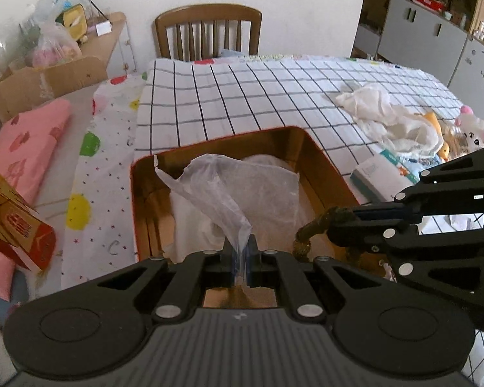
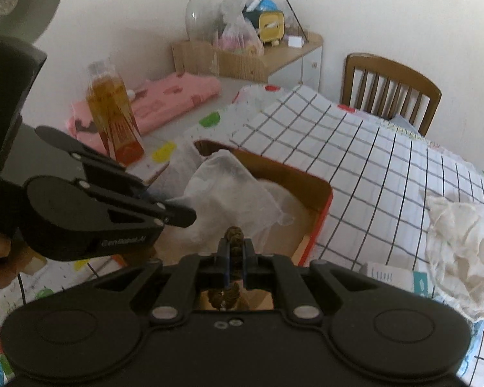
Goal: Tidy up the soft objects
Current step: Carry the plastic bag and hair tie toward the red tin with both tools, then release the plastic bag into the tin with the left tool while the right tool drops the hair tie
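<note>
Pinching a thin white cloth [image 1: 222, 187] tightly with the left gripper [image 1: 241, 258] above the red-edged box [image 1: 335, 174] on the checked tablecloth [image 1: 242, 96], and clamping a brown twisted rope [image 2: 234, 242] with the right gripper [image 2: 235, 258] just beside it, near another crumpled white cloth [image 2: 458, 242].

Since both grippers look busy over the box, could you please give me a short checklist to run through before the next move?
1. Left gripper shut on the translucent cloth: ok.
2. Right gripper shut on the brown rope handle: ok.
3. Cloth hangs over the open box, not outside its rim: ok.
4. Room left in the box beneath the cloth: cannot tell, white material already lies inside.
5. What the rope handle is attached to: cannot tell, its lower end is hidden.
6. Other soft objects put away: not ok, the crumpled white cloth and the plush toy lie on the table.
</note>
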Available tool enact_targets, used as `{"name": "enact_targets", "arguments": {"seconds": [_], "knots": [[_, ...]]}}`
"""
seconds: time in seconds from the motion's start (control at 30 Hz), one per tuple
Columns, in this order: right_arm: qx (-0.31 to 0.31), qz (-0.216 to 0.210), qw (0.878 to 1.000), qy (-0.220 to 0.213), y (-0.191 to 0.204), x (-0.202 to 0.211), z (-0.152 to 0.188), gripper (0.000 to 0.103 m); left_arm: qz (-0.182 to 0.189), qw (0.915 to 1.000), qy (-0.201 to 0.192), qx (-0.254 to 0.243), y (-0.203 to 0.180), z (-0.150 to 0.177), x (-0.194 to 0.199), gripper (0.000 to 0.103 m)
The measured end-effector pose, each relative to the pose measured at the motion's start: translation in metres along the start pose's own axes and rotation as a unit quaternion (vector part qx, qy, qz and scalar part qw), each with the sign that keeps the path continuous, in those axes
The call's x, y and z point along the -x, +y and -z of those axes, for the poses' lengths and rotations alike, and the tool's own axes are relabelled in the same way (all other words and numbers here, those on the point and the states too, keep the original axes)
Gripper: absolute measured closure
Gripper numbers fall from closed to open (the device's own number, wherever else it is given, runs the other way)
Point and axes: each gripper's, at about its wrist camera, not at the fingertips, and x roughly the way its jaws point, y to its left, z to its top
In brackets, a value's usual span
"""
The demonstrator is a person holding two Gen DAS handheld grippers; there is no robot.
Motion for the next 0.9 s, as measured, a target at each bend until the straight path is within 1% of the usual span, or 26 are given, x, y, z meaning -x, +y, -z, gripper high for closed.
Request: {"name": "enact_targets", "arguments": {"seconds": [0.13,0.2,0.27,0.37,0.5,0.53,0.6,0.63,0.67,0.7,0.73,0.83,0.9], "knots": [[0.004,-0.002,1.0,0.022,0.0,-0.009,0.003,0.096,0.003,0.9999,0.014,-0.008,-0.003,0.002,-0.008,0.097],[0.01,0.004,1.0,0.027,0.002,-0.011,0.004,0.091,0.005,0.9997,0.022,-0.009,-0.003,0.003,-0.011,0.097],[0.012,0.001,0.999,0.034,0.001,-0.013,0.005,0.091,0.001,0.9996,0.027,-0.01,-0.003,0.004,-0.014,0.097],[0.016,0.006,0.999,0.038,0.0,-0.015,0.005,0.086,-0.001,0.9993,0.035,-0.011,-0.003,0.005,-0.018,0.096],[0.017,0.011,0.999,0.04,-0.001,-0.016,0.006,0.085,-0.002,0.9993,0.036,-0.011,-0.004,0.005,-0.018,0.092],[0.016,0.01,0.999,0.039,-0.002,-0.015,0.005,0.084,-0.002,0.9993,0.035,-0.011,-0.004,0.004,-0.017,0.089],[0.016,0.009,0.999,0.038,-0.003,-0.014,0.006,0.082,0.001,0.9993,0.035,-0.01,-0.005,0.004,-0.017,0.076],[0.017,0.01,0.999,0.037,-0.004,-0.013,0.007,0.081,0.001,0.9994,0.034,-0.01,-0.005,0.005,-0.016,0.061],[0.017,0.011,0.999,0.035,-0.003,-0.012,0.007,0.077,0.001,0.9995,0.031,-0.01,-0.005,0.005,-0.015,0.047],[0.016,0.012,0.999,0.033,-0.004,-0.011,0.007,0.074,-0.005,0.9996,0.025,-0.01,-0.006,0.005,-0.012,0.044],[0.013,0.012,0.999,0.031,-0.005,-0.01,0.008,0.074,-0.005,0.9997,0.022,-0.009,-0.005,0.005,-0.011,0.042],[0.006,0.007,1.0,0.024,-0.007,-0.004,0.007,0.07,0.003,0.9998,0.021,0.0,-0.003,0.004,-0.007,0.042],[0.006,0.003,1.0,0.017,-0.008,0.001,0.007,0.064,-0.001,0.9998,0.018,-0.003,-0.005,0.004,-0.003,0.041]]}}
